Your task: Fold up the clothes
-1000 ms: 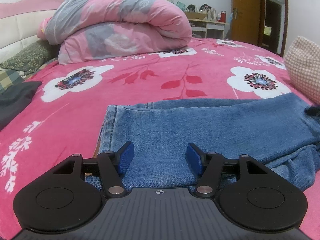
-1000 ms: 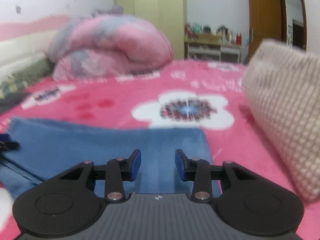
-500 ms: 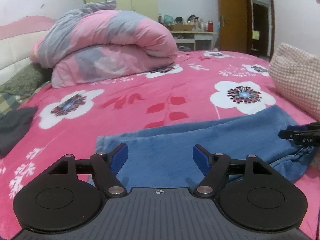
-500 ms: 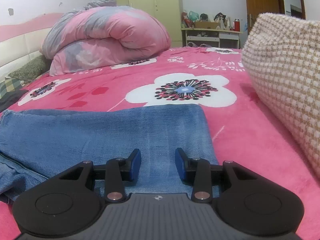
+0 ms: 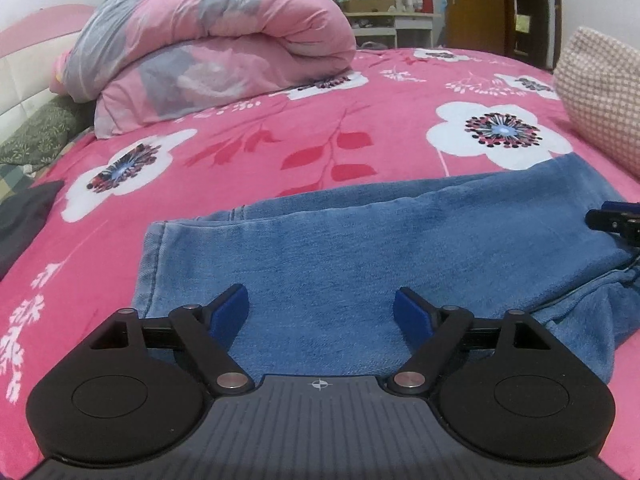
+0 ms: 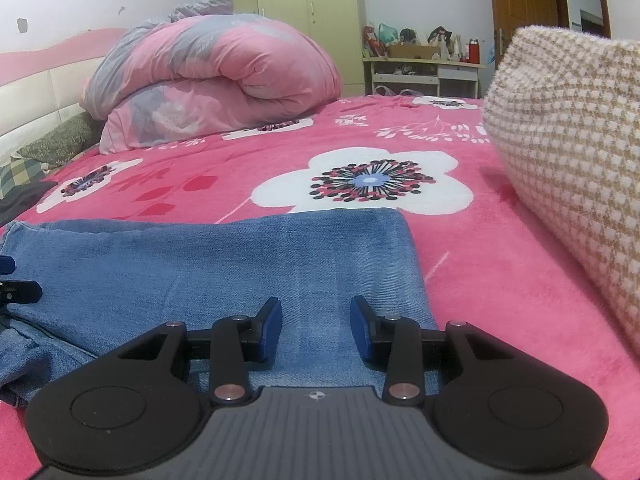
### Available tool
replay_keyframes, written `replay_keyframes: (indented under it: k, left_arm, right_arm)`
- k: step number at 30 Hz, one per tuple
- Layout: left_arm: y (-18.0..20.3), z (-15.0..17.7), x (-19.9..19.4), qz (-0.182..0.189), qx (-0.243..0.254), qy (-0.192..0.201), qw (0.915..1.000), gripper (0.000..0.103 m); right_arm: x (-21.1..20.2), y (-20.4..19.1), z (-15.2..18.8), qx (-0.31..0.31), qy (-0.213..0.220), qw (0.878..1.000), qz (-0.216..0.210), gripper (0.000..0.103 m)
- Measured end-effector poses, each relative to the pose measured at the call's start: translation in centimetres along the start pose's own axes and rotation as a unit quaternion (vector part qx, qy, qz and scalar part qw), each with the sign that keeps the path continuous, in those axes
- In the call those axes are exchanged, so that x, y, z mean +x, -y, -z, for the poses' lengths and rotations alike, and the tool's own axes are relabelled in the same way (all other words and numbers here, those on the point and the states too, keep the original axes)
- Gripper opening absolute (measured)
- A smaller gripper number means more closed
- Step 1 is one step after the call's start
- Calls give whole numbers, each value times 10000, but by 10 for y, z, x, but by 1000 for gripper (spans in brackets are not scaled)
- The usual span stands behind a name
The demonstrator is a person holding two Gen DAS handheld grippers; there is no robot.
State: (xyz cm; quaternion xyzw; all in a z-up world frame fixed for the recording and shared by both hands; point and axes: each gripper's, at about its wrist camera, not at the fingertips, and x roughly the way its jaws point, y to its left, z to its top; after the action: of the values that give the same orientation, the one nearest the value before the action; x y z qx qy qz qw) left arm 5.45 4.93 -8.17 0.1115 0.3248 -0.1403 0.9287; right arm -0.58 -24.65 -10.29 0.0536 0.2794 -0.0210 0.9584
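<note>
Folded blue jeans [image 5: 360, 248] lie flat across a pink flowered bedspread [image 5: 248, 148]. My left gripper [image 5: 322, 312] hovers over the near left end of the jeans, its jaws opening, with nothing pinched between the blue pads. In the right wrist view the jeans [image 6: 224, 264] end in a straight fold at the right. My right gripper [image 6: 316, 330] stands over that end, jaws partly apart and gripping nothing. The right gripper's tip [image 5: 616, 220] shows at the right edge of the left wrist view, and the left gripper's tip [image 6: 16, 284] at the left edge of the right wrist view.
A rolled pink and grey quilt [image 5: 216, 44] lies at the back left by the headboard. A beige checked cushion [image 6: 572, 160] stands close on the right. Dark clothing [image 5: 24, 220] and green pillows [image 5: 40, 136] are at the far left. A door and cluttered shelf stand behind.
The left gripper's jaws have widened and it has shifted across the jeans' left end. The right view has sharpened from a blur and now holds steady over the right end.
</note>
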Motion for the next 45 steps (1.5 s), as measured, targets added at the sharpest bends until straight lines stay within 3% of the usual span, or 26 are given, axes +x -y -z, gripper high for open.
replay_keyframes:
  k: [45]
  left_arm:
    - [3, 1, 1, -137, 6, -32, 9999, 92]
  right_arm:
    - [-1, 0, 0, 12, 14, 10000, -3, 40]
